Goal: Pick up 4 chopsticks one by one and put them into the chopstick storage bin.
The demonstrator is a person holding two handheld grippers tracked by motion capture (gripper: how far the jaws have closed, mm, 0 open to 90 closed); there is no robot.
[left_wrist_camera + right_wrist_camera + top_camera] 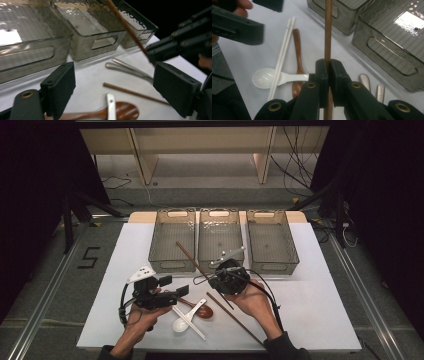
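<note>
Wood chopstick [328, 30], matt brown; glossy white plastic spoon [265, 78]; clear textured plastic bins [220, 240]; shiny metal handles [125, 68].

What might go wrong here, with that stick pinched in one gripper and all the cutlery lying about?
The right gripper pinches the brown chopstick far from its raised tip, so it might swivel or slip.

That tip rises by the middle bin; a swing may knock its rim.

The open left gripper hovers near the wooden spoon and may nudge it.
</note>
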